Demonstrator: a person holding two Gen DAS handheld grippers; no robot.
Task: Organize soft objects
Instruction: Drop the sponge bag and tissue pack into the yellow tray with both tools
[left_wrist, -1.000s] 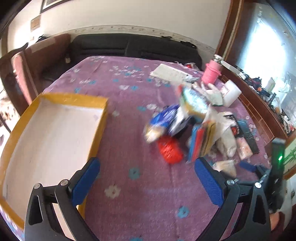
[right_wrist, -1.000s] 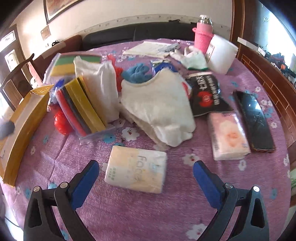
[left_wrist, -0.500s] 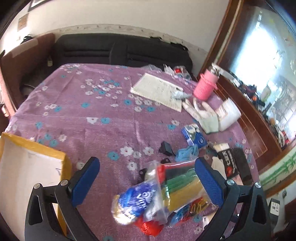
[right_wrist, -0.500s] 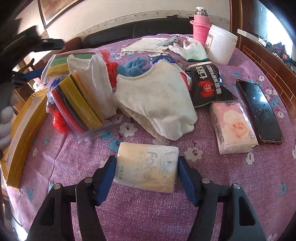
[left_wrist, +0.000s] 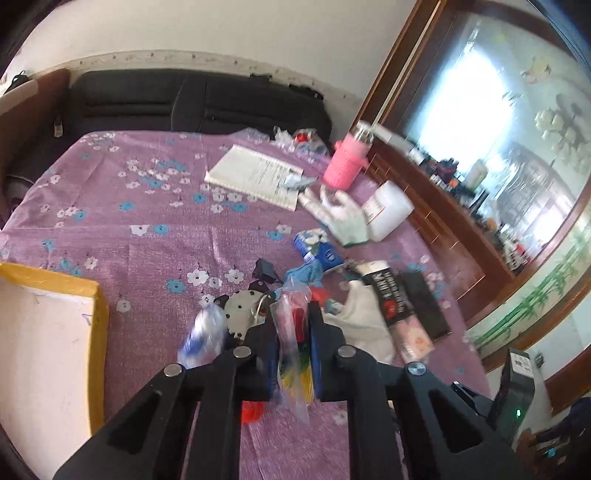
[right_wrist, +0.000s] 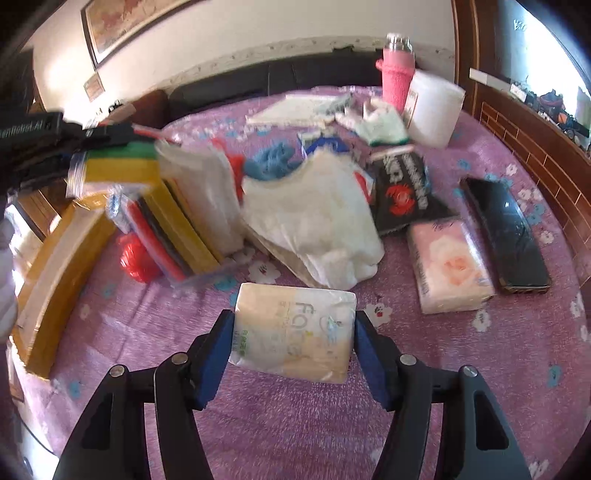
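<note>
Right wrist view: right gripper (right_wrist: 291, 332) clamps a cream tissue pack (right_wrist: 293, 332) between its blue pads, just above the purple floral tablecloth (right_wrist: 480, 387). Pink tissue pack (right_wrist: 448, 264) and white cloth (right_wrist: 314, 225) lie beyond. Left wrist view: left gripper (left_wrist: 291, 332) pinches a clear zip bag of coloured cloths (left_wrist: 293, 354), beside the yellow-rimmed box (left_wrist: 48, 332).
</note>
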